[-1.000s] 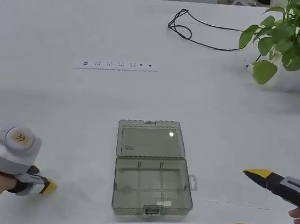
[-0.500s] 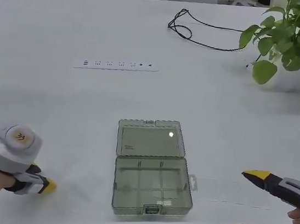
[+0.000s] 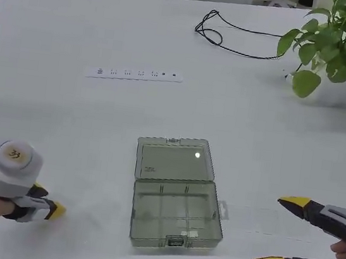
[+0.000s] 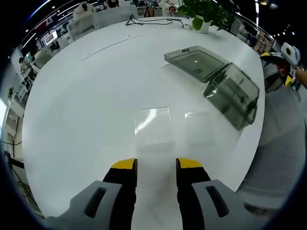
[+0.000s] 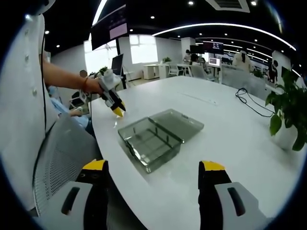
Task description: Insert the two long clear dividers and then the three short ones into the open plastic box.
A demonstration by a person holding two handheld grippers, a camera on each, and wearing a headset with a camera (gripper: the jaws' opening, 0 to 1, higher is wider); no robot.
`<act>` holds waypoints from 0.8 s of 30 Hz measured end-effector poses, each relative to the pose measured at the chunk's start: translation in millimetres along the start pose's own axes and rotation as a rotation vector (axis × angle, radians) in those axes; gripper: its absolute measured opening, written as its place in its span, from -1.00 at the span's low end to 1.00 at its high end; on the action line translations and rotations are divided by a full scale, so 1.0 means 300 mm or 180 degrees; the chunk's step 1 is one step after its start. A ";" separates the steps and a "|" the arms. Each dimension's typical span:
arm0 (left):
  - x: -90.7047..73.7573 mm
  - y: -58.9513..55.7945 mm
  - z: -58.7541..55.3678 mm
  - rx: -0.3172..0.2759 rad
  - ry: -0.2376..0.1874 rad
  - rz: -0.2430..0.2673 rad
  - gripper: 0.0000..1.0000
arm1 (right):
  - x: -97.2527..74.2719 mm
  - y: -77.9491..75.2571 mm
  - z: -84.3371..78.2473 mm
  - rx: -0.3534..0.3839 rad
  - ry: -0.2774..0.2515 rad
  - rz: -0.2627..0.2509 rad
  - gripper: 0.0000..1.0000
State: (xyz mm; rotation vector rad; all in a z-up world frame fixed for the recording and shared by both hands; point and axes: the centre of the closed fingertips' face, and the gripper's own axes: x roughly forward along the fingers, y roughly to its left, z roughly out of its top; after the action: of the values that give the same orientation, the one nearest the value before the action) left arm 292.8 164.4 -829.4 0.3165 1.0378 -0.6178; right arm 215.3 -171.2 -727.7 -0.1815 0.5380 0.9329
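Clear plastic dividers (image 4: 153, 122) flat on table (image 4: 96, 96), mid-frame in left gripper view, just ahead of L gripper (image 4: 157, 165), nearer it than R gripper (image 3: 280, 234); long axis hard to tell. Beyond, box (image 3: 176, 214), open. L jaws slightly parted, R wide, both empty.

left gripper (image 4: 156, 165) jaws narrowly apart | right gripper (image 3: 280, 234) jaws wide, empty

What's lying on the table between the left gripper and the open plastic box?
In the left gripper view, two clear dividers lie flat on the white table, between the left gripper and the open plastic box.
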 end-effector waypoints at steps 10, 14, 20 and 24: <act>-0.044 -0.029 0.040 -0.0145 -0.0248 -0.0044 -0.39 | 0.007 -0.004 0.063 0.0033 -0.0109 -0.0001 0.52; -0.075 -0.049 0.079 -0.0257 -0.0433 -0.0081 -0.39 | 0.013 0.003 0.091 0.0032 -0.0151 0.0010 0.51; -0.118 -0.086 0.141 -0.0350 -0.0678 -0.0131 -0.40 | 0.026 0.012 0.141 0.0041 -0.0245 0.0035 0.49; -0.148 -0.122 0.197 -0.0426 -0.0885 -0.0207 -0.40 | 0.038 0.017 0.170 0.0032 -0.0290 0.0041 0.46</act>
State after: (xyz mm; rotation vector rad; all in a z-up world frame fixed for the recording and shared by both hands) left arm 295.9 119.2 -760.5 0.0764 0.8193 -0.6277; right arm 235.1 -140.9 -689.7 -0.1260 0.4600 0.9464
